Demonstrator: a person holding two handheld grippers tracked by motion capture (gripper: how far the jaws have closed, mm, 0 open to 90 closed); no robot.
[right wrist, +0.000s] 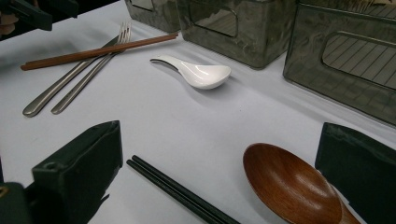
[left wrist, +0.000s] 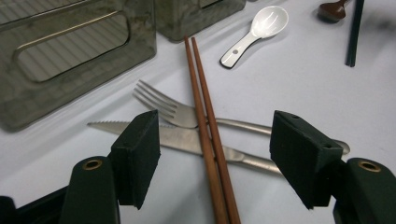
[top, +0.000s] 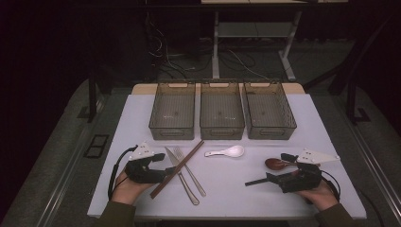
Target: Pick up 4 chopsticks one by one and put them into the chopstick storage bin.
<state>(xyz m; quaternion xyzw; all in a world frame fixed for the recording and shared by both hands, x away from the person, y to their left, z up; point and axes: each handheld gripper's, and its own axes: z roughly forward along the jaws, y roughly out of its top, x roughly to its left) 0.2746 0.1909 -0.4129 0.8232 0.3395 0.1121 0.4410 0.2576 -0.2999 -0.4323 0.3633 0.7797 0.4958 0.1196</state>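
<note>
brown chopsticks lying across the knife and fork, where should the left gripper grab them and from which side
Grip the brown chopsticks as a pair on the near stretch below the crossing, where they run off the knife onto the table. Come from above with the left gripper, one pad on each long side. They lie side by side and touching, and the open jaws already straddle them, so one squeeze probably takes both.

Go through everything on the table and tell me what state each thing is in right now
Left tool: open, astride the brown chopsticks, not pressing.
Right tool: open, black chopsticks and wooden spoon between its jaws.
Three bins: empty, upright.
Brown chopsticks: paired, lying across knife and fork.
White spoon: bowl up, alone.
</note>
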